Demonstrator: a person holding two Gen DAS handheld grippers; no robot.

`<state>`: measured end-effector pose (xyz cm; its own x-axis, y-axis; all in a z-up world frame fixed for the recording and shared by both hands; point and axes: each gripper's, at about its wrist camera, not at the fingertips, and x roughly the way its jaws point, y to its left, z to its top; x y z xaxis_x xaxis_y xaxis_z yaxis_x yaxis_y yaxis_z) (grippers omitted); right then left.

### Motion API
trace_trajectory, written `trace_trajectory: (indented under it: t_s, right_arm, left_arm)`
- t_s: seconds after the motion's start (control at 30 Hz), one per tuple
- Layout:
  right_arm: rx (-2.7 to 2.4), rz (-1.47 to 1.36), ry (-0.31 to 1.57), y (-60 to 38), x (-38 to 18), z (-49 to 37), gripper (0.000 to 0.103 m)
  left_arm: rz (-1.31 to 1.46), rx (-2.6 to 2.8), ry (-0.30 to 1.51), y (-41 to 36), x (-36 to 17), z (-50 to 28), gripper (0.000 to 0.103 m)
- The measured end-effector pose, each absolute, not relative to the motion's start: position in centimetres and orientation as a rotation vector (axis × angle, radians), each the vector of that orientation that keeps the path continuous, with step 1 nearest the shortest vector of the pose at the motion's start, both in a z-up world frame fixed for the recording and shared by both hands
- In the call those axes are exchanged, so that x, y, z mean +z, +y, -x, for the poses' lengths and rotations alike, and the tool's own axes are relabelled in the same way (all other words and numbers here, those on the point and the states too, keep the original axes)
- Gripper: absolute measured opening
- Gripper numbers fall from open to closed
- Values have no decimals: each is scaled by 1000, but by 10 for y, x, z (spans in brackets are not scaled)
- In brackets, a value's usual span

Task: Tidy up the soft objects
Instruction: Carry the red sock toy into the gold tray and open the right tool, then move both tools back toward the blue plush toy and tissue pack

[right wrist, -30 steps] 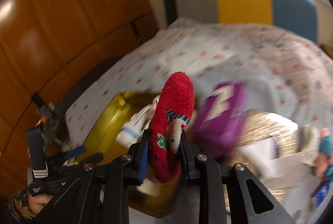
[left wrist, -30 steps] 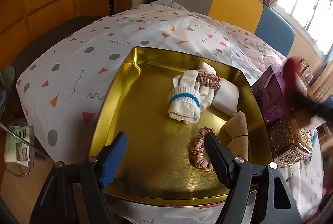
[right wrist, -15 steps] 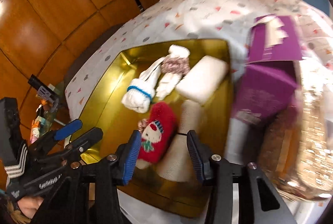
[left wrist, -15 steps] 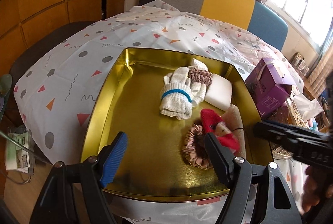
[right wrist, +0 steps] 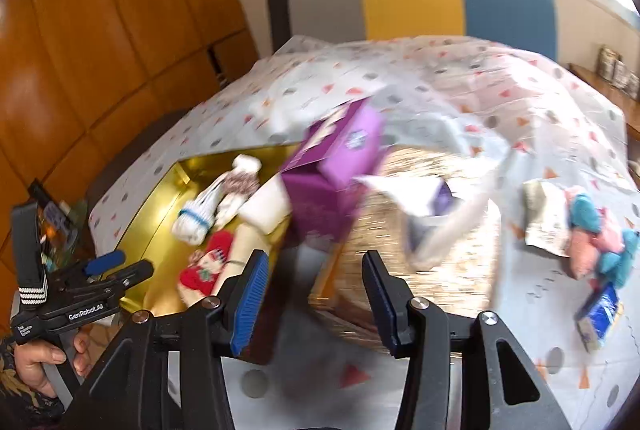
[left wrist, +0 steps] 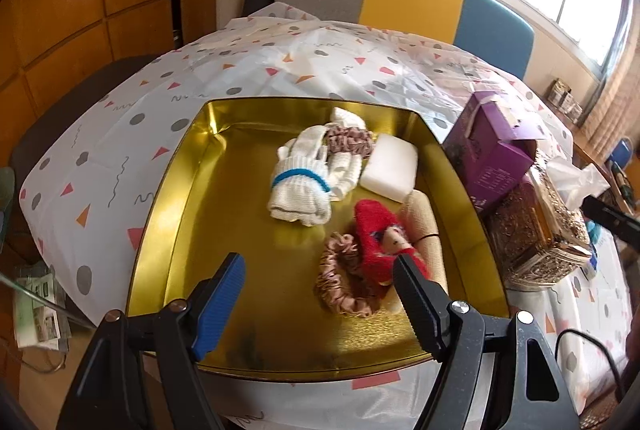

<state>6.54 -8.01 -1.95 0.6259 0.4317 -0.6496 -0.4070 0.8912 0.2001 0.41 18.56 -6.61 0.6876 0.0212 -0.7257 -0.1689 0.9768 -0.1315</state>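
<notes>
Two grippers, both empty. Red sock lies in the gold tray, on the pink scrunchie and against the beige roll — just ahead of the left gripper, whose jaws stand wide with nothing between them. Right gripper has just been opening, jaws apart and clear of the sock, which lies off to its left — view blurred, aimed at the purple box
</notes>
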Motion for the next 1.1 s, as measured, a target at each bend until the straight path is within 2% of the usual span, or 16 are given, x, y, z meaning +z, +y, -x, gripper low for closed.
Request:
trace_trajectory:
  t_s: [0.33, 0.6, 0.73, 0.83, 0.9, 0.97, 1.03, 1.1]
  right_arm:
    - [152, -212, 787, -232, -24, -72, 50]
    - [-229, -534, 805, -376, -68, -77, 50]
    - [-321, -739, 863, -415, -101, -68, 50]
    - [-360, -759, 888, -421, -108, -65, 50]
    - [-341, -752, 896, -417, -109, -68, 55]
    - [-311, -736, 916, -411, -111, -72, 66]
    - [-273, -713, 932, -401, -112, -81, 69]
    - [-269, -678, 947, -392, -111, -88, 78]
  left_arm:
    - [118, 31, 758, 157, -44, -5, 77]
    - [1, -118, 687, 107, -6, -10, 83]
    - [-23, -208, 654, 76, 11, -16, 89]
    - [-29, -262, 650, 55, 18, -19, 89]
    - [-45, -296, 650, 40, 18, -19, 89]
    - [-57, -325, 655, 28, 17, -18, 89]
    - [-66, -352, 660, 17, 16, -18, 90]
    - [-71, -374, 667, 8, 16, -18, 90]
